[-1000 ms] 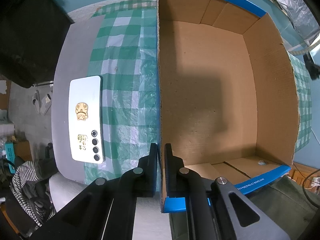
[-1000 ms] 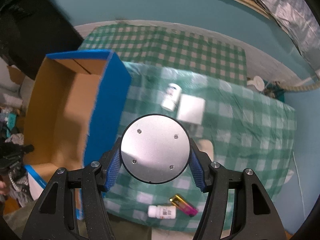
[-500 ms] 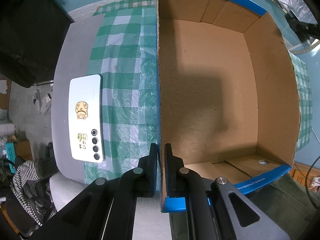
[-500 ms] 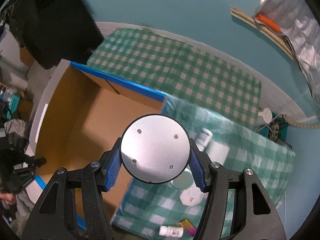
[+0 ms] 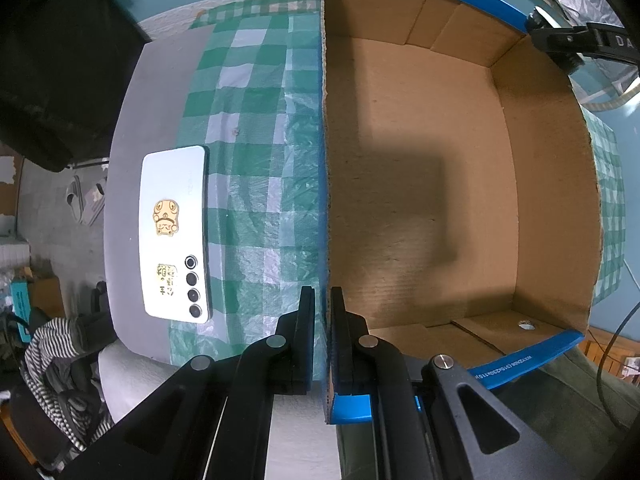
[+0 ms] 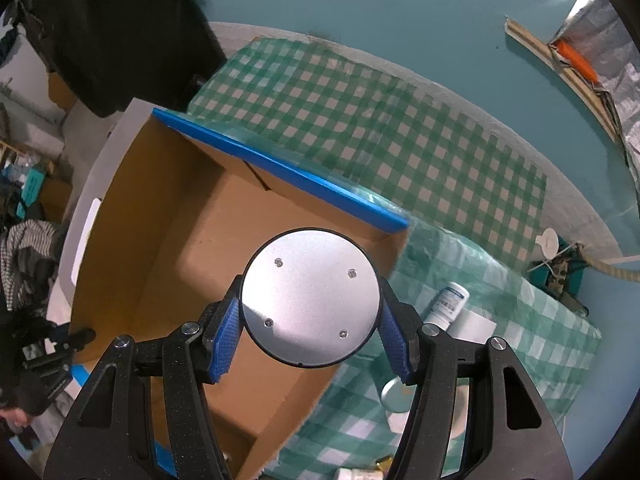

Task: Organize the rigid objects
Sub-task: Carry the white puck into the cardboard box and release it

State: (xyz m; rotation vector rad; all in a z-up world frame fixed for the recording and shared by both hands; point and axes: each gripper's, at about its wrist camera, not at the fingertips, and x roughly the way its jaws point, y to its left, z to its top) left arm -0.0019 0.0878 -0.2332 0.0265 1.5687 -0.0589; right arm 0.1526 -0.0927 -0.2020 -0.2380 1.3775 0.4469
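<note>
An open cardboard box [image 5: 440,184] with blue-taped rims stands on a green checked tablecloth, its inside bare. My left gripper [image 5: 324,300] is shut on the box's left wall [image 5: 326,160], one finger on each side. My right gripper [image 6: 310,320] is shut on a round silver disc-shaped object [image 6: 310,298], gripped by the blue pads at its sides and hanging over the box [image 6: 180,240] near its right wall. In the left wrist view the right gripper's black tip [image 5: 576,40] shows past the box's far right corner.
A white phone [image 5: 176,232] with stickers lies face down left of the box on a grey surface. Right of the box sit a white pill bottle [image 6: 448,304], a white square [image 6: 476,326], a silver lid [image 6: 394,394] and small items at the table's near edge.
The right gripper has carried the disc leftward from over the cloth to over the box's open top, rolling somewhat. The left gripper has stayed clamped on the box wall.
</note>
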